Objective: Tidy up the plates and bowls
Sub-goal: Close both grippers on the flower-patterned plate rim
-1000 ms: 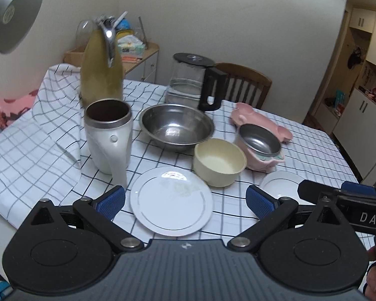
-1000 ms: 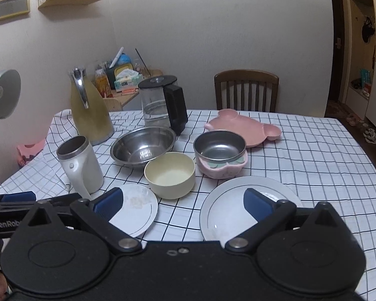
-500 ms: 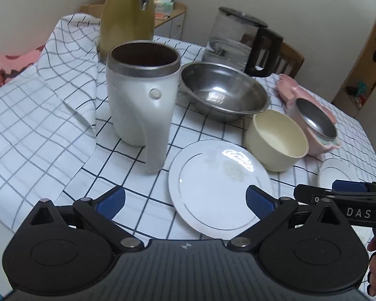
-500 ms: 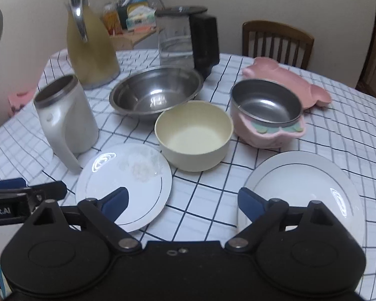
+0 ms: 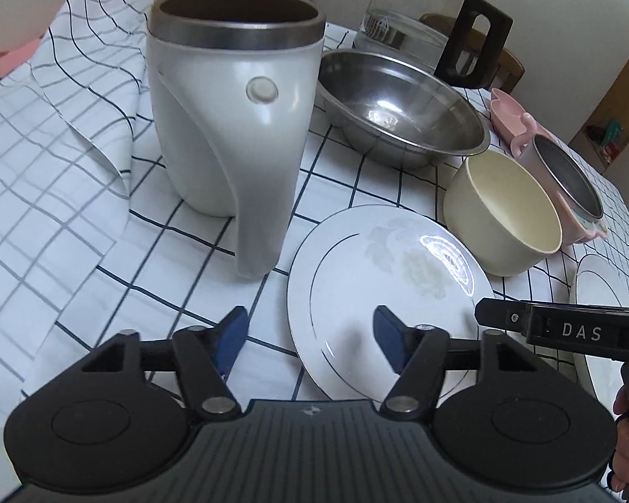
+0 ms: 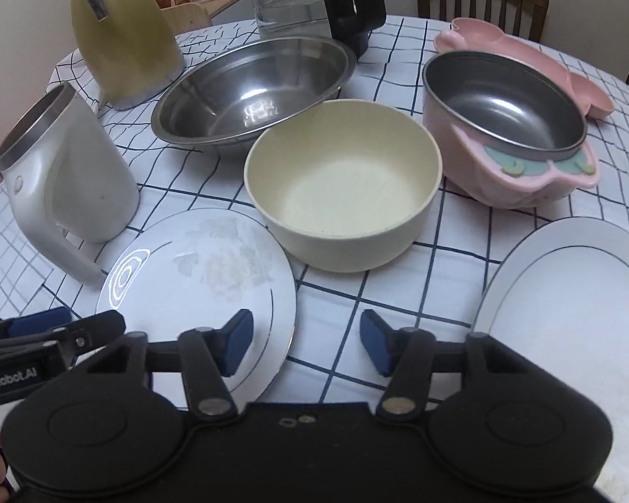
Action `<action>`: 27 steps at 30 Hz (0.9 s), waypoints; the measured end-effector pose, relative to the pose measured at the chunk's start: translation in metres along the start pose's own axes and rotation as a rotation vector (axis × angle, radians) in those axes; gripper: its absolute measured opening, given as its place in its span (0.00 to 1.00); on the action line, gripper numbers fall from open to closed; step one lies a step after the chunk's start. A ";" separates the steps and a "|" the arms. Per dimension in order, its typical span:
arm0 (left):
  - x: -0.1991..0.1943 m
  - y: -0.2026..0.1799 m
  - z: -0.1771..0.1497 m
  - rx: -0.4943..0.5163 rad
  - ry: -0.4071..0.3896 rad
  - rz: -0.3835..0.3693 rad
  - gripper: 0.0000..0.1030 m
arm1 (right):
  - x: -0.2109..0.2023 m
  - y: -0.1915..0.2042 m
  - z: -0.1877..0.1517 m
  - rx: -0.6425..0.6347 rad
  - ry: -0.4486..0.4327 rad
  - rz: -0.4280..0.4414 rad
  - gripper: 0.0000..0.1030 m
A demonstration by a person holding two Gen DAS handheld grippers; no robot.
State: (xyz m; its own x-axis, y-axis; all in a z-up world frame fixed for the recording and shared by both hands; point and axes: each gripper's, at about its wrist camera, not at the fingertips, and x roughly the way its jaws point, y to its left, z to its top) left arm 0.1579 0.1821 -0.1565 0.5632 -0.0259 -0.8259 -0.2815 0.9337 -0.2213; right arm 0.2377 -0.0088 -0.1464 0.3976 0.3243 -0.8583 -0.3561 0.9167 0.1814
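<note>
A small white plate (image 5: 356,276) (image 6: 197,276) lies near the table's front edge. My left gripper (image 5: 310,335) hovers low over its left rim, jaws closing, and the pads do not press on it. My right gripper (image 6: 306,341) is also closing, with only tablecloth and the small plate's right rim between its fingers. A larger white plate (image 6: 566,293) (image 5: 608,285) lies to its right. Behind the plates are a cream bowl (image 6: 344,184) (image 5: 503,209), a wide steel bowl (image 6: 251,92) (image 5: 398,105) and a pink bowl with a steel insert (image 6: 507,125) (image 5: 566,167).
A tall white mug (image 5: 230,125) (image 6: 71,176) stands just left of the small plate. A yellow jug (image 6: 121,33), a glass carafe (image 6: 297,4) and a pink divided plate (image 6: 474,35) sit at the back. A wooden chair (image 6: 482,4) stands behind the table.
Both grippers have come down and forward toward the table, so the plates and bowls loom larger. The jaws of both have narrowed from wide open.
</note>
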 end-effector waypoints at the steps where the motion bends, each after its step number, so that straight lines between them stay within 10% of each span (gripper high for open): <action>1: 0.003 0.001 0.000 -0.009 0.009 -0.007 0.52 | 0.001 -0.001 0.001 0.008 0.005 0.009 0.47; 13: 0.007 0.012 0.004 -0.068 0.034 -0.040 0.19 | 0.009 -0.008 0.003 0.068 0.027 0.103 0.12; 27: -0.010 0.012 -0.012 -0.056 0.057 -0.055 0.14 | -0.012 -0.010 -0.019 0.077 0.005 0.113 0.10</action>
State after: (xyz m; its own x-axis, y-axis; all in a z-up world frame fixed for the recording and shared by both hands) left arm 0.1394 0.1893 -0.1568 0.5342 -0.0986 -0.8396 -0.2954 0.9088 -0.2947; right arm 0.2205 -0.0259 -0.1474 0.3540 0.4253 -0.8329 -0.3322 0.8897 0.3132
